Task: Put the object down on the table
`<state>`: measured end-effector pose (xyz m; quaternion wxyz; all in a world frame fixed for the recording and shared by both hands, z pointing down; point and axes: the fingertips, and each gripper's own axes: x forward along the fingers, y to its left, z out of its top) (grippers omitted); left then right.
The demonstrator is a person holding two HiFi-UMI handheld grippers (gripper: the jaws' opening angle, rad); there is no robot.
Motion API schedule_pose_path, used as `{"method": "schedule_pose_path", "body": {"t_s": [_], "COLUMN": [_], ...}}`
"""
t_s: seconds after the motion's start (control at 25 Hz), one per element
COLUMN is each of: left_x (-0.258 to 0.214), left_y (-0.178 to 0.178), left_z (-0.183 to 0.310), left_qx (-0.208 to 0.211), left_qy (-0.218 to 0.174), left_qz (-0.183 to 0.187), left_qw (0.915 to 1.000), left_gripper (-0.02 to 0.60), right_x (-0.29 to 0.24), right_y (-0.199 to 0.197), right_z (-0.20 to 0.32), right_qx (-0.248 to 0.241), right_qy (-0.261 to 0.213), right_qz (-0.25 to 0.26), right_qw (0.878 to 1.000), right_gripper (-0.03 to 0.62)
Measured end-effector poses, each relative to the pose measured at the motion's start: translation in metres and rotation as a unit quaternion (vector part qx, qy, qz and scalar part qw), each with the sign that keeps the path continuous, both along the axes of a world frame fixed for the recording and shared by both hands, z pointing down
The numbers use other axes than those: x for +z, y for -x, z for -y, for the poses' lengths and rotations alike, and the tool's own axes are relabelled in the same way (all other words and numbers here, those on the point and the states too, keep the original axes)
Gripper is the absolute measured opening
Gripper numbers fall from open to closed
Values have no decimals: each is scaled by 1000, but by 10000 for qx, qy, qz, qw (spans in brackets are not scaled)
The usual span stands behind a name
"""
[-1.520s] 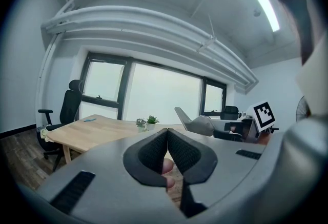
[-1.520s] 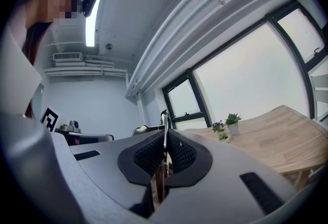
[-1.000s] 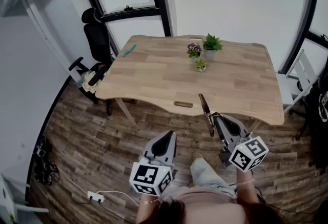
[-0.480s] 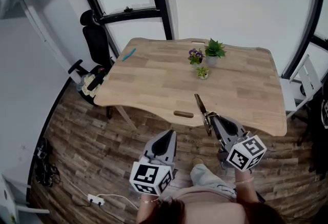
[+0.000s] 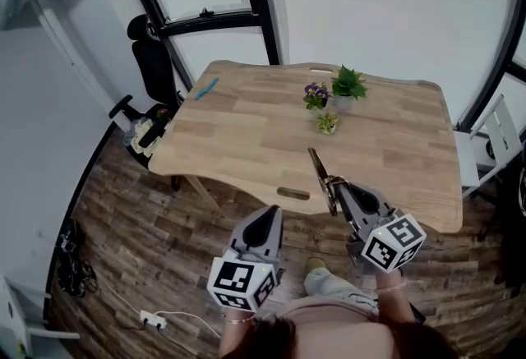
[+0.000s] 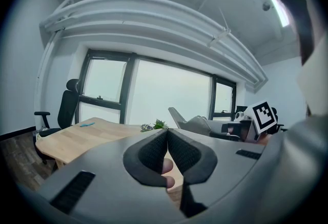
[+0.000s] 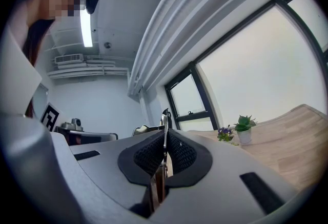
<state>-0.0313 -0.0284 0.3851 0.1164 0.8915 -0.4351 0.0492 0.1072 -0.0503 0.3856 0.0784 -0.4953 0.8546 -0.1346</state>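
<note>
The right claw (image 5: 337,189) is clamped on a thin flat tool (image 5: 319,170), a blade-like metal strip with what looks like a wooden part low between the pads (I cannot name it for certain). It juts out over the near edge of the worktop (image 5: 246,119), not touching it. It probably handles light, stiff and slippery, so the wooden end is the safer hold. The left claw (image 5: 265,218) is closed and empty.

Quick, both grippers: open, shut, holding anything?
Left gripper: closed, empty.
Right gripper: closed on a thin, flat brown-and-metal tool.
</note>
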Motion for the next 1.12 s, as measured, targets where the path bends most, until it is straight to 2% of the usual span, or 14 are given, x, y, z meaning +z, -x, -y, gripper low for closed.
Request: {"method": "schedule_pose_path", "body": {"t_s": [0.76, 1.12], "left_x": [3, 14], "left_y": [-34, -30], "left_z": [68, 74], "left_qx": [-294, -429], "left_qy": [61, 251], "left_qz": [130, 221], "left_qw": [9995, 9985], "left_gripper": [2, 2], "right_x": [9, 21], "right_y": [-16, -10], "right_z": [82, 106], "right_qx": [-570, -707], "right_qy": [76, 163], "right_qz": [-61, -136], "right_qw": [9983, 9973], "right_gripper": [2, 2]}}
